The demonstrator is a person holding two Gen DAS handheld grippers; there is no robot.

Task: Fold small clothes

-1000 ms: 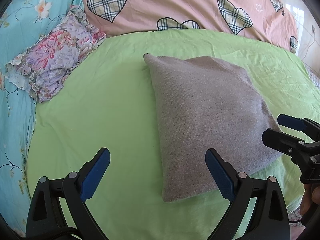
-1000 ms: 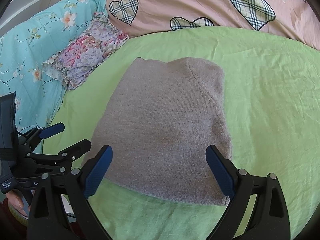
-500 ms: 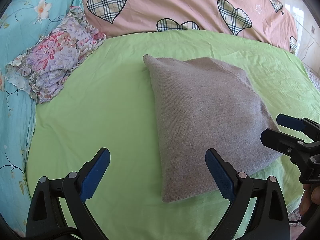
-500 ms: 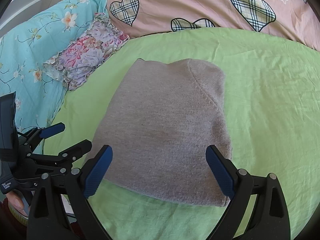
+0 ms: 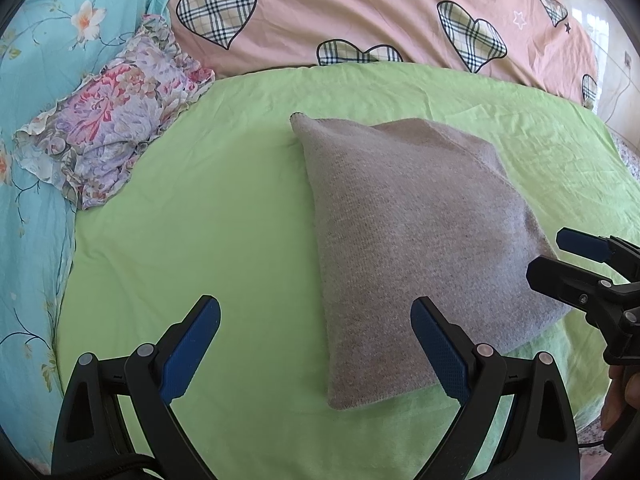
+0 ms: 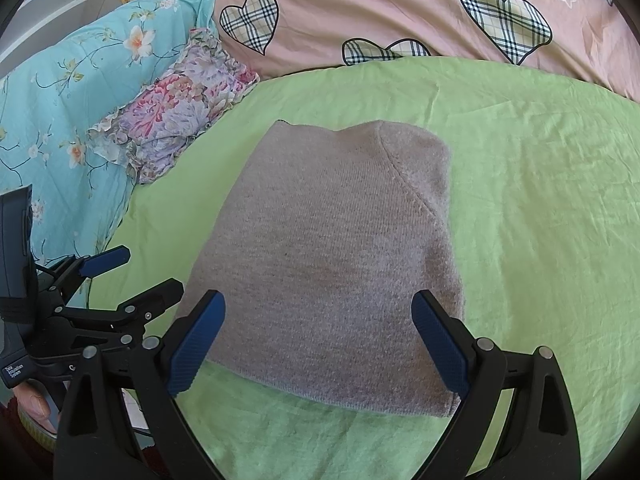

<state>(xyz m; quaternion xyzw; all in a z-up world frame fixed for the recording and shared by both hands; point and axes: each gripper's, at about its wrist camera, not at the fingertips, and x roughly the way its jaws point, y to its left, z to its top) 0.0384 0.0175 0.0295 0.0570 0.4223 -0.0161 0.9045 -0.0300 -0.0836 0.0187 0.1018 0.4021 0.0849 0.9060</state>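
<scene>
Two black grippers with blue finger pads hover over a bed, each seen through its own fisheye camera.

From the left wrist camera, the left gripper [image 5: 316,344] fills the bottom of the frame with its fingers spread wide apart, holding nothing. A folded grey knitted garment [image 5: 416,248] lies flat on a light green sheet [image 5: 200,220], to the right of centre. The garment's near left corner sits between the two spread fingers, closer to the right one; whether the fingers touch the cloth cannot be told. At the right edge, the right gripper [image 5: 560,258] reaches in beside the garment's right side, its fingers also parted. A folded floral cloth [image 5: 108,136] lies at the upper left, overlapping the green sheet's edge and a turquoise flowered cover [image 5: 36,80]. A pink quilt with plaid hearts [image 5: 360,12] runs across the top.

From the right wrist camera, the right gripper [image 6: 318,342] sits low in the frame, fingers wide apart and empty. The grey knitted garment [image 6: 332,256] lies directly ahead, its near hem spanning the gap between the fingers. The left gripper [image 6: 138,272] enters from the lower left, open, just beside the garment's left edge. The floral cloth [image 6: 176,112] rests at the upper left, well apart from the garment.
</scene>
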